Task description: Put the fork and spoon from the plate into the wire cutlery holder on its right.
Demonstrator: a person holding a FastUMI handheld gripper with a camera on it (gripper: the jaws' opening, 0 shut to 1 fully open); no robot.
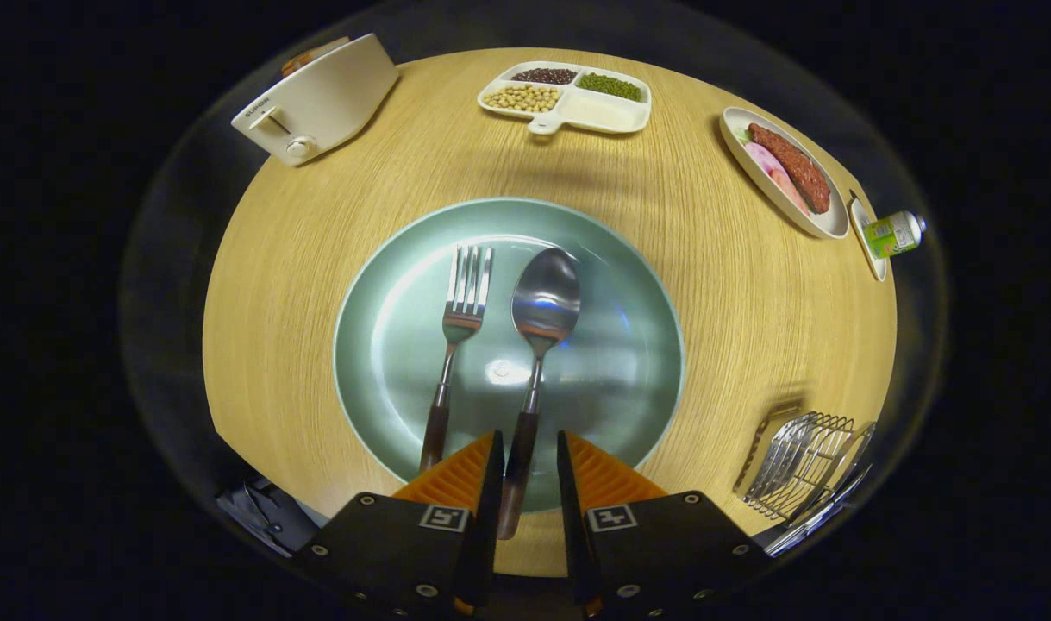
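Round wooden table [732, 302] — dark surroundings

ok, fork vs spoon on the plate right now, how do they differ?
Head: the fork ends in tines, the spoon in a rounded bowl.
Place: the spoon's handle lies between the fingers of the gripper, which are open and not pressing on it; the fork's handle lies just outside the left finger.
Shared: both lie flat on the green plate, side by side, heads pointing away from the gripper, with shiny metal heads and dark brown handles.

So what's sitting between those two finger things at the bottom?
In the gripper view, the spoon's dark handle lies in the gap of the open gripper; neither finger visibly presses it.
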